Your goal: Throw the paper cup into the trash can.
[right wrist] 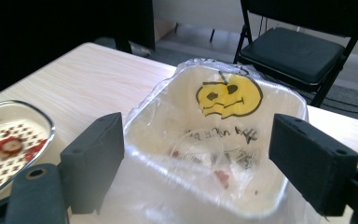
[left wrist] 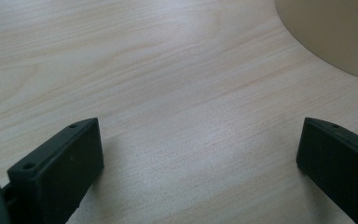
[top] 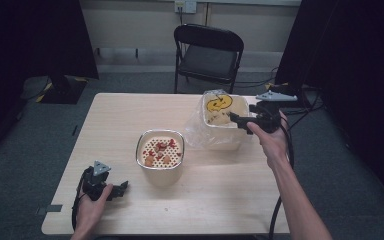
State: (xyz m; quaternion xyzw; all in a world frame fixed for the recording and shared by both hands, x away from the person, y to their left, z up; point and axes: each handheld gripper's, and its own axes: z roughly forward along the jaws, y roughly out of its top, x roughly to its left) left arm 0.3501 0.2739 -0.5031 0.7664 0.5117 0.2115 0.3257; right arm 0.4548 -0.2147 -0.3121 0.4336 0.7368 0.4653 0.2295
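Observation:
A white bin (top: pixel 221 120) lined with a clear plastic bag stands at the table's far right; the bag bears a yellow smiley face (right wrist: pixel 228 95). Inside the bin (right wrist: pixel 223 154) lie a few red scraps. My right gripper (top: pixel 241 121) hovers at the bin's right rim, pointing left over it, jaws open and empty. In the right gripper view its jaws (right wrist: pixel 214 163) straddle the bin's near rim. A cream container (top: pixel 160 156) with a perforated insert holding red and orange pieces stands mid-table. My left gripper (top: pixel 120 188) rests on the table near the front left, open, over bare wood (left wrist: pixel 200 154).
A black folding chair (top: pixel 209 55) stands beyond the table's far edge. Dark curtains hang at both sides. The light wooden table (top: pixel 215 200) has free room along the front and at the far left. The cream container's wall (left wrist: pixel 335 32) shows at the left gripper view's top right.

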